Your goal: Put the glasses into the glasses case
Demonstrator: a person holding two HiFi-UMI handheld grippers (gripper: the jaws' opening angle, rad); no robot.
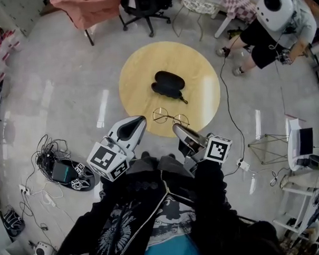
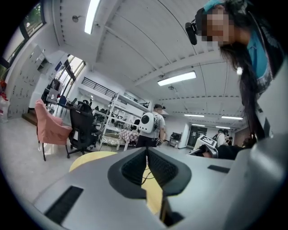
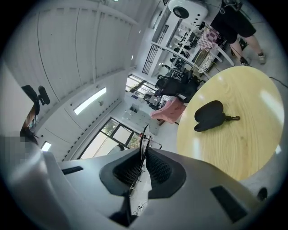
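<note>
Right gripper (image 1: 175, 127) is pressed shut on the glasses (image 1: 160, 115), pinching the thin wire frame; in the right gripper view the wire runs through the jaw gap and a rim loops out just past the tips (image 3: 143, 134), so the glasses hang in the air over the near part of the table (image 1: 141, 67) and do not lie on it; the pinch on the frame, not the lenses, is judged a means of keeping the glass unmarked. Left gripper (image 1: 142, 120) has its jaws pressed together on nothing, level with the right one and just left of the glasses; it looks free to steady the case. The black case (image 1: 168, 83) lies near the table's centre, beyond the glasses; it appears open, two halves spread, a short strap at its right. Insertion not yet done.
</note>
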